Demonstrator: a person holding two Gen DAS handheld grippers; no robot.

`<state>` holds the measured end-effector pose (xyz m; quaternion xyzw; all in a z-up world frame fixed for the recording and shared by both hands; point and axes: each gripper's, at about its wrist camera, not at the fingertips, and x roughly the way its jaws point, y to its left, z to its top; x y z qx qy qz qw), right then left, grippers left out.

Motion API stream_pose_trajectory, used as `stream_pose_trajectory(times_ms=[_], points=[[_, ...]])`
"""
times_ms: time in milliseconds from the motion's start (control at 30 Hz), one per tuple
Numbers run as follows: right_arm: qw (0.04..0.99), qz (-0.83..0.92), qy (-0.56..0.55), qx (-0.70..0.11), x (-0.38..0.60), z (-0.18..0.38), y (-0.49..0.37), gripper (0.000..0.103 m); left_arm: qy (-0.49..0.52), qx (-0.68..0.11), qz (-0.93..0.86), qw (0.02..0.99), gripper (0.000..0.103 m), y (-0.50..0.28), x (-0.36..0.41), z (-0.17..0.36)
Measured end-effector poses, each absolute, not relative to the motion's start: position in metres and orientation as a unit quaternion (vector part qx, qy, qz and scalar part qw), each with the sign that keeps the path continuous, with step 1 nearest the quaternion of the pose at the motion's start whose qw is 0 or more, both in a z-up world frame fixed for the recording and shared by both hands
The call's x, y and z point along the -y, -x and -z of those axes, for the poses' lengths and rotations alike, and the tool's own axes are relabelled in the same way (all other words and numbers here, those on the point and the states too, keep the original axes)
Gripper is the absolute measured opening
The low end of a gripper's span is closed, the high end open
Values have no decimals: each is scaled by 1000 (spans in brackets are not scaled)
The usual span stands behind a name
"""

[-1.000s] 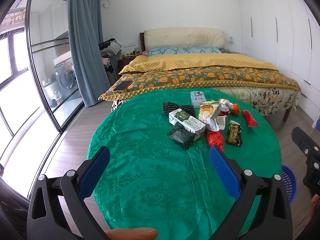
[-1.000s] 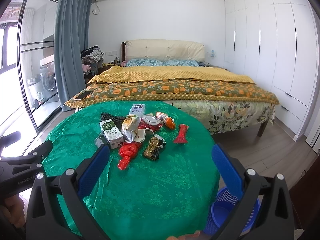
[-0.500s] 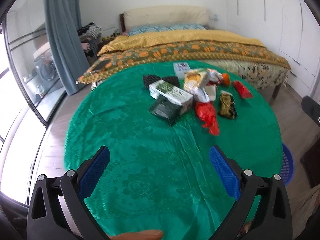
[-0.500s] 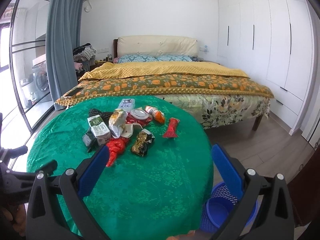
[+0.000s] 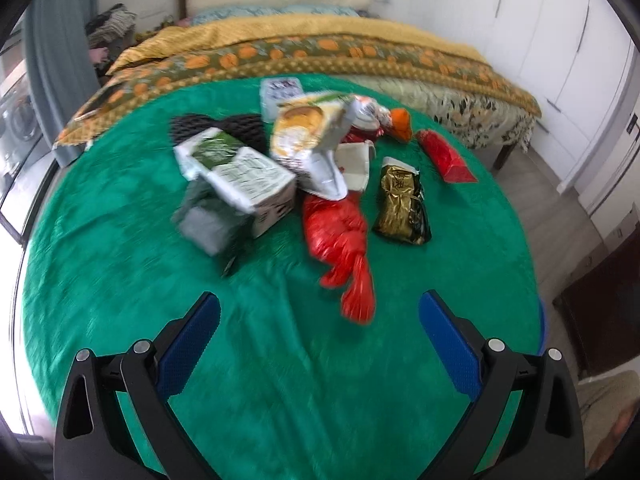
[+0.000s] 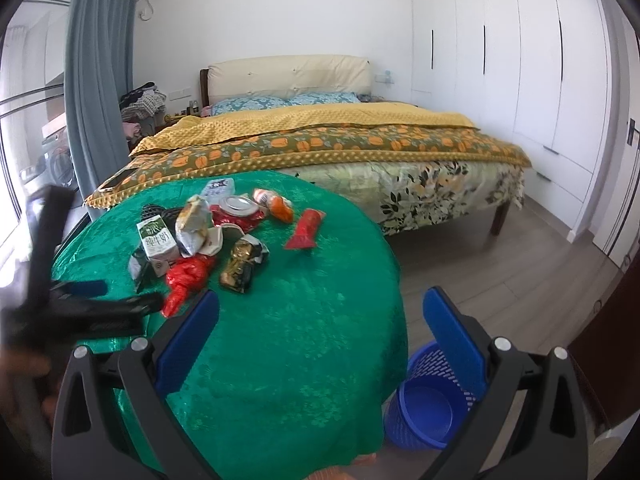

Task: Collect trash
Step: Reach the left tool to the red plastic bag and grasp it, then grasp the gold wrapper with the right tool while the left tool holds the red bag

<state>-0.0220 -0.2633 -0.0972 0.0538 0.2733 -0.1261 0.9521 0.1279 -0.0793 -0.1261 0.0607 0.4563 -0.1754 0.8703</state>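
Left tool [image 5: 319,316] hangs spread wide and empty over the green surface [image 5: 280,380], the red crumpled bag [image 5: 340,236] just ahead between its fingers. Past that sit the gold wrapper [image 5: 402,202], milk carton [image 5: 240,176] and red packet [image 5: 446,156]. Right tool [image 6: 321,314] is spread wide too, the blue basket [image 6: 424,408] on the floor below its right finger.

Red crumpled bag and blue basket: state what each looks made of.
Red crumpled bag: thin glossy plastic film, judging by its shiny wrinkles and twisted tail. Blue basket: rigid moulded plastic, probably; mesh-patterned wall, smooth solid bottom.
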Motion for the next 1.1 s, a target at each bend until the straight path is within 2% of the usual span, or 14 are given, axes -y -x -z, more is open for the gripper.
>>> stream_pose_trajectory(times_ms=[100,200,300,333,367,533,700,867,900,967,1100], points=[[951,123,-55,-279,265,103,22,98,-71,-470,167,864,99,-150,94,143],[950,121,-55,-283,266,108,20,98,-66,-484,165,857,86,-166,101,152],[949,121,-57,-285,268,112,19,98,-59,-497,168,849,67,-178,105,157],[949,120,-58,-285,269,112,19,98,-59,-499,174,847,51,-180,106,157],[949,120,-58,-286,269,113,18,98,-59,-501,182,844,40,-179,107,158],[948,117,-58,-290,272,118,15,98,-57,-493,202,845,39,-161,100,152],[943,80,-87,-311,276,128,3,98,-53,-485,214,846,39,-108,64,143],[926,12,-88,-367,256,146,-54,98,-40,-473,184,861,40,-77,23,140],[922,4,-85,-377,252,149,-66,97,-36,-470,179,864,40,-77,17,140],[913,-15,-82,-400,242,158,-102,82,-28,-469,169,867,40,-81,8,141],[903,-17,-63,-425,225,171,-153,80,-22,-465,159,871,41,-92,3,146]])
